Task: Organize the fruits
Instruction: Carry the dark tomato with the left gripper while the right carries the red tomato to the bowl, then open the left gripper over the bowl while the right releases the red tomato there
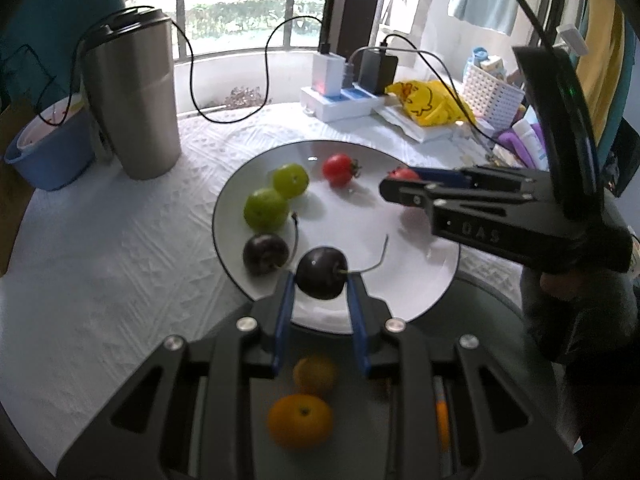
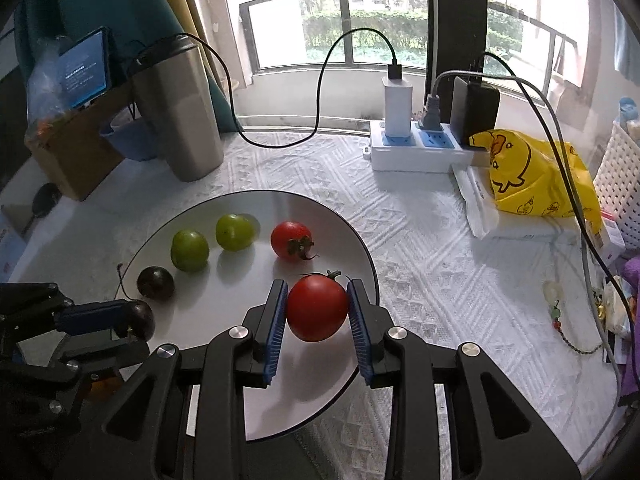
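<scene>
A white plate (image 1: 400, 264) (image 2: 224, 364) lies on the table. On it lie two green fruits (image 1: 266, 208) (image 2: 190, 250), a dark cherry (image 1: 265, 254) (image 2: 156, 283) and a red tomato (image 1: 339, 169) (image 2: 291, 239). My left gripper (image 1: 320, 286) (image 2: 136, 322) is shut on a second dark cherry (image 1: 321, 272) just above the plate's near rim. My right gripper (image 2: 318, 308) (image 1: 400, 182) is shut on a second red tomato (image 2: 317, 307) over the plate's right side. Two orange fruits (image 1: 300, 420) lie below the left gripper, off the plate.
A steel tumbler (image 1: 134, 96) (image 2: 180, 112) and a blue bowl (image 1: 48, 144) stand at the back left. A white power strip with chargers (image 1: 340, 96) (image 2: 424, 148), a yellow bag (image 1: 428, 102) (image 2: 532, 176) and a white basket (image 1: 492, 94) stand at the back right.
</scene>
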The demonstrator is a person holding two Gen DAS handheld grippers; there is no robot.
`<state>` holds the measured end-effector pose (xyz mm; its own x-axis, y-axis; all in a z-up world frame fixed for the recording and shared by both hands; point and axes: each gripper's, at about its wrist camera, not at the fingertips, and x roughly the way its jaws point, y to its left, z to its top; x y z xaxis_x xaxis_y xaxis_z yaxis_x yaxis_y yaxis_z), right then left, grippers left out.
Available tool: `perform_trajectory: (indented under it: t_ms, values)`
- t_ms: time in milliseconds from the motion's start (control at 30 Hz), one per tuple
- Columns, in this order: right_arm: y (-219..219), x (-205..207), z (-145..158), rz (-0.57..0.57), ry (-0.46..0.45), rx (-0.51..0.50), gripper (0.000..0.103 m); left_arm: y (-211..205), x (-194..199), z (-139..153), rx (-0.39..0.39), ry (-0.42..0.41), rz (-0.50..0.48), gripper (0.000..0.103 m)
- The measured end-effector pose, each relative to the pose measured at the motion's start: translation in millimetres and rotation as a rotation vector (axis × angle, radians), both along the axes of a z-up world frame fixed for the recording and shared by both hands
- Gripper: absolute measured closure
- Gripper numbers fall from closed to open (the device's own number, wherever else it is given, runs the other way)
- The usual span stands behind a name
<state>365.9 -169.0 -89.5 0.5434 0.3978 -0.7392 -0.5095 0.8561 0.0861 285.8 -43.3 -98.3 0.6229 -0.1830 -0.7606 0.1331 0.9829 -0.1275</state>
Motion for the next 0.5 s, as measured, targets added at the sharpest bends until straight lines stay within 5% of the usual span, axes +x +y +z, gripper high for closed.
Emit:
perform_trajectory:
  t_ms: [500]
  values:
    - [-3.0,-3.9,5.3,-0.011,-0.016,0.001,0.070,0.6,-0.9,1.7,0.005,0.004,0.026,0.074]
